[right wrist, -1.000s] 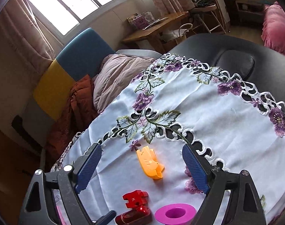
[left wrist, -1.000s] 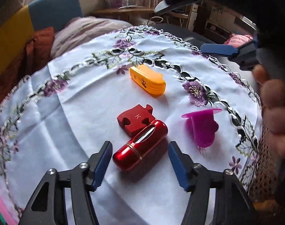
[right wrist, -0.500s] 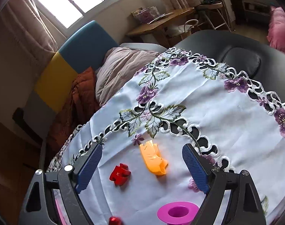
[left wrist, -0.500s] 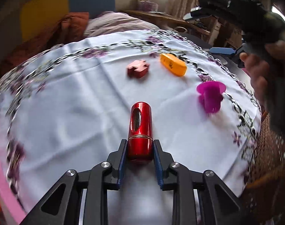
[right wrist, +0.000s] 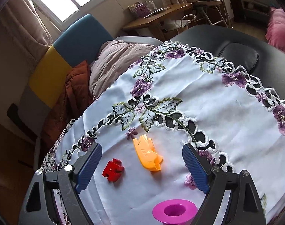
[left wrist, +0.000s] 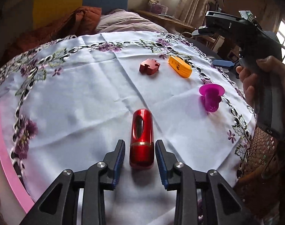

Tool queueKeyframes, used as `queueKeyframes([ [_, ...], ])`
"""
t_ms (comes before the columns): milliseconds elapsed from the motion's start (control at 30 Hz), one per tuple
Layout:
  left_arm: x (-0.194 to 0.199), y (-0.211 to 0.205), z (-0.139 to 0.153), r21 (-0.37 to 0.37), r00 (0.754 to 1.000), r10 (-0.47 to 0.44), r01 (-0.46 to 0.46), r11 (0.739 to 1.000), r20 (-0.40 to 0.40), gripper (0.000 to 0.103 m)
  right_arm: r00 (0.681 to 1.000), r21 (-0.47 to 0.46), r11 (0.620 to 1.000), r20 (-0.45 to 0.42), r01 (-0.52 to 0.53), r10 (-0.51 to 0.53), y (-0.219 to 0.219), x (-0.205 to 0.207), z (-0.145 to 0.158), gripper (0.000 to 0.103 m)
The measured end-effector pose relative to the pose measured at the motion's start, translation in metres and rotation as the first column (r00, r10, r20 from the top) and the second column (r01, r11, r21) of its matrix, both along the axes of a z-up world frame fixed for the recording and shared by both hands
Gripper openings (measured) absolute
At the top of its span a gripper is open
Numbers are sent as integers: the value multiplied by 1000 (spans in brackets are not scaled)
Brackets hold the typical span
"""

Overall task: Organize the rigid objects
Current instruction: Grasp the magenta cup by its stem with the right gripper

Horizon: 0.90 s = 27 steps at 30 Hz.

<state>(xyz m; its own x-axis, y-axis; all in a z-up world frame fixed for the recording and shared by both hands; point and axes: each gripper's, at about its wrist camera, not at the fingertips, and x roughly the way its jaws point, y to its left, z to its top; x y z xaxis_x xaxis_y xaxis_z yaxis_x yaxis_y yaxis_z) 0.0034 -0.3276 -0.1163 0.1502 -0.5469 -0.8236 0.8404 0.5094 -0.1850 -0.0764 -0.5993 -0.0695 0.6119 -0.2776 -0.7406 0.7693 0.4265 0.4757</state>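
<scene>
A shiny red cylinder (left wrist: pixel 142 136) lies on the white embroidered tablecloth (left wrist: pixel 76 97). My left gripper (left wrist: pixel 140 151) is open, its blue pads a small gap off each side of the cylinder's near end. A red puzzle piece (left wrist: pixel 149 68) (right wrist: pixel 112 169), an orange plastic piece (left wrist: pixel 179 69) (right wrist: pixel 147 155) and a magenta flanged cup (left wrist: pixel 211 98) (right wrist: pixel 174 211) sit farther out. My right gripper (right wrist: pixel 142 168) is open and empty above them; it also shows in the left wrist view (left wrist: pixel 223 63).
A pink rim (left wrist: pixel 3 150) runs along the left edge of the tablecloth. A sofa with brown and mauve cushions (right wrist: pixel 112 60) stands behind the table. A wooden side table (right wrist: pixel 157 18) is farther back.
My left gripper carried the red cylinder away from the other pieces, then opened; the cylinder now lies loose between its pads. The right gripper stays open, hardly moved.
</scene>
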Motion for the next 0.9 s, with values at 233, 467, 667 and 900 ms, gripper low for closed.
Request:
queueKeyframes([
  [233,2,-20,-9,43,999,0,-2,999,46,25,997,-24,998,31,65,-64,-3,-12,6,88],
  [467,-4,-3,-11,5,997,19,-19,1000,69,26,997,-35,996,32,78,-77,-5,-14,9,78],
  [667,-8,4,-12,-7,995,0,0,1000,98,26,992,89,988,29,-125,123,-4,-1,-2,71],
  [900,-4,8,-14,-48,998,11,-8,999,66,25,868,153,902,-248,-403,429,19,6,-2,78],
])
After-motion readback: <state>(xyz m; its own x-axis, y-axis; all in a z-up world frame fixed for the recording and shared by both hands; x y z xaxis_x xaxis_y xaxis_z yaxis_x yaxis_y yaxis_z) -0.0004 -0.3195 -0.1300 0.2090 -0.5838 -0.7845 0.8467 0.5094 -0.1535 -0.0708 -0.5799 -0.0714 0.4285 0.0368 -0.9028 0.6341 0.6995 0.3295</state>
